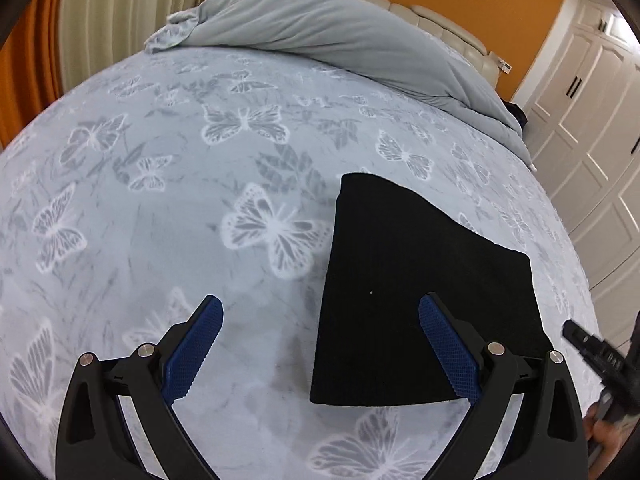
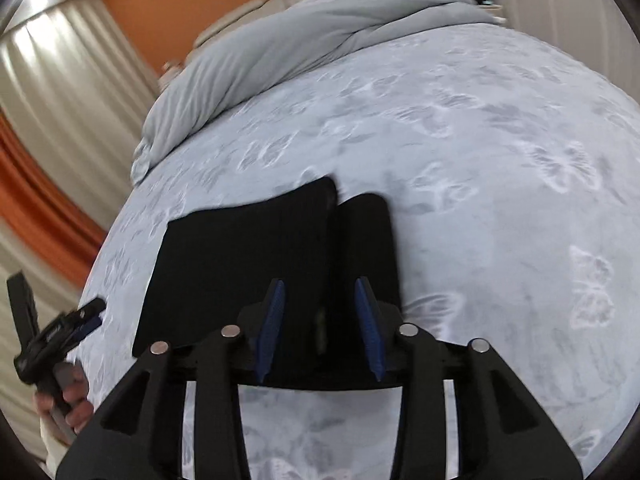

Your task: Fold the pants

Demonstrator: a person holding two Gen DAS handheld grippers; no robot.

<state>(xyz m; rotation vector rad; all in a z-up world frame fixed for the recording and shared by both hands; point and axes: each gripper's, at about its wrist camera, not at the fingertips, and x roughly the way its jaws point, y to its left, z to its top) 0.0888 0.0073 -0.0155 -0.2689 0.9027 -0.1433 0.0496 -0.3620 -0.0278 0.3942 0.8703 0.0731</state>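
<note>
The black pants (image 1: 416, 300) lie folded into a compact flat block on the butterfly-print bed sheet (image 1: 200, 184). My left gripper (image 1: 320, 308) is wide open and empty, hovering above the sheet at the block's left edge. In the right wrist view the pants (image 2: 240, 264) show as a folded block with a raised fold at its right side. My right gripper (image 2: 322, 292) is partly open just above the block's near right part, nothing held between the pads. The left gripper (image 2: 84, 316) shows at the left of that view.
A bunched pale grey duvet (image 1: 340, 28) lies across the head of the bed, against a cream padded headboard (image 1: 440, 20). White wardrobe doors (image 1: 592, 128) stand to the right of the bed. Cream and orange curtains (image 1: 80, 20) hang at the left.
</note>
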